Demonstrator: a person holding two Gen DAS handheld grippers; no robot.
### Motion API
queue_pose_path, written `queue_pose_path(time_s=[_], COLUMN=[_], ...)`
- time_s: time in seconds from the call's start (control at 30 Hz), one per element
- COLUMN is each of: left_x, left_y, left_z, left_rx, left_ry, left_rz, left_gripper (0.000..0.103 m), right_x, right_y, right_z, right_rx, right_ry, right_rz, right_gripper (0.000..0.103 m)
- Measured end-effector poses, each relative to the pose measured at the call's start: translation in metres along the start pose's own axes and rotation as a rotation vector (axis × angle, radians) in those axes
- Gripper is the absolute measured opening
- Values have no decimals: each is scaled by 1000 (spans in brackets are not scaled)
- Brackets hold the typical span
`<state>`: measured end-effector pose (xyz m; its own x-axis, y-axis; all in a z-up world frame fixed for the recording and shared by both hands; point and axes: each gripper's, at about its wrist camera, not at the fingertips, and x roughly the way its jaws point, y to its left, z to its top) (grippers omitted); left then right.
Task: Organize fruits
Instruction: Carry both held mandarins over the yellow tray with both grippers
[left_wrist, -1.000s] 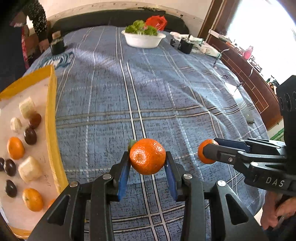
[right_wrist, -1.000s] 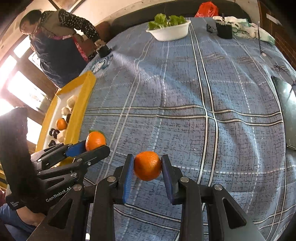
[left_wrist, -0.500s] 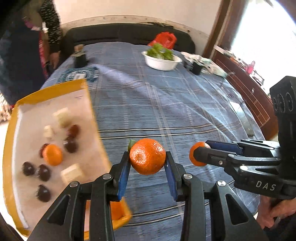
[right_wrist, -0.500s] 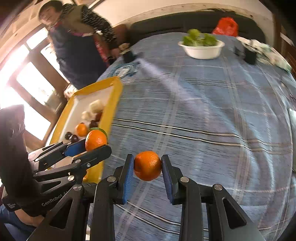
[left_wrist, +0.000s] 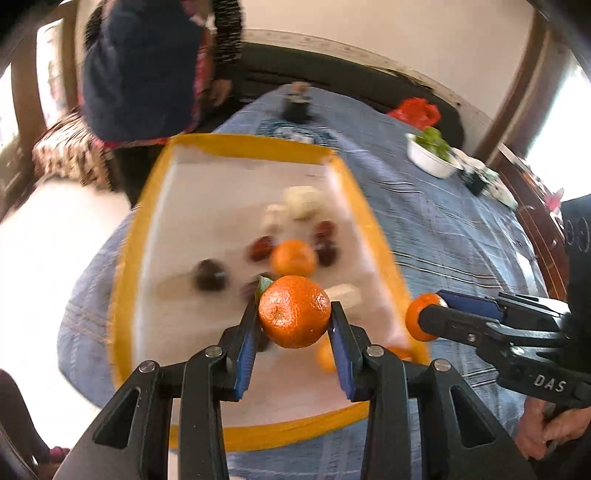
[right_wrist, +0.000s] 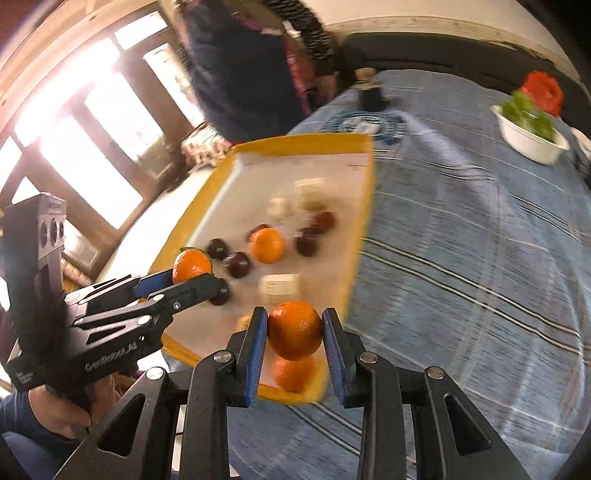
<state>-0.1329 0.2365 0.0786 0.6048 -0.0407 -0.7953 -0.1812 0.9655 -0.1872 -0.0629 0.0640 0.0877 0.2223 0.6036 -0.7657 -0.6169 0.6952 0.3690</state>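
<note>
My left gripper (left_wrist: 294, 322) is shut on a leafy orange (left_wrist: 294, 311), held above the yellow-rimmed tray (left_wrist: 255, 142). My right gripper (right_wrist: 294, 329) is shut on a second orange (right_wrist: 294, 329) over the tray's near right corner (right_wrist: 364, 177). Each gripper shows in the other's view: the right one (left_wrist: 424, 321) at the tray's right edge, the left one (right_wrist: 192, 271) over its left side. On the tray lie oranges (left_wrist: 293, 257) (right_wrist: 267, 244), dark round fruits (right_wrist: 238, 264) and pale chunks (right_wrist: 280, 288). Another orange (right_wrist: 293, 371) lies under the right jaws.
A blue plaid cloth (right_wrist: 461, 240) covers the table. A white bowl of greens (right_wrist: 532, 138) and a red bag (left_wrist: 417, 110) stand at the far side, with a dark cup (left_wrist: 295, 105). A person in dark clothes (left_wrist: 147, 70) stands behind the tray.
Both grippers have swung left from over the bare cloth to above the tray, each still holding its orange. The view is blurred by the motion.
</note>
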Motion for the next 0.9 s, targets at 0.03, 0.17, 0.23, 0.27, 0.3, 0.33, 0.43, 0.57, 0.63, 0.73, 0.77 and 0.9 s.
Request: queue_pose_path(time_s=[0.03, 0.17, 0.23, 0.27, 0.3, 0.33, 0.43, 0.57, 0.63, 0.73, 0.77, 0.9], left_x=[-1, 0, 2, 4, 5, 6, 11, 21, 26, 30, 31, 33], left_y=[8, 37, 47, 50, 51, 53, 53, 54, 54, 52, 51, 47], left_z=[-1, -7, -7, -7, -7, -7, -6, -3, -1, 0, 0, 1], left_rx=[-12, -57, -66, -64, -61, -57, -32, -11, -5, 11, 21, 42], left_ry=[1, 17, 28, 34, 39, 42, 52, 70, 78, 82, 82, 76], left_rz=[11, 43, 48, 49, 49, 47, 41, 31, 27, 25, 25, 38], left_gripper=[36, 36, 36, 36, 36, 36, 36, 36, 36, 36, 36, 36], right_x=[4, 23, 31, 33, 36, 40, 52, 59, 62, 66, 68, 74], right_y=[6, 31, 42, 44, 49, 53, 59, 65, 67, 68, 69, 77], right_z=[1, 5, 6, 7, 5, 5, 5, 6, 7, 6, 6, -1], right_rx=[-15, -79, -112, -123, -135, -146, -166, -197, -213, -235, -245, -315], right_ry=[7, 37, 48, 52, 57, 69, 96, 98, 98, 109, 112, 128], right_rz=[10, 46, 60, 63, 67, 70, 65, 57, 45, 32, 27, -5], right_gripper=[34, 34, 34, 34, 34, 34, 34, 34, 34, 34, 34, 34])
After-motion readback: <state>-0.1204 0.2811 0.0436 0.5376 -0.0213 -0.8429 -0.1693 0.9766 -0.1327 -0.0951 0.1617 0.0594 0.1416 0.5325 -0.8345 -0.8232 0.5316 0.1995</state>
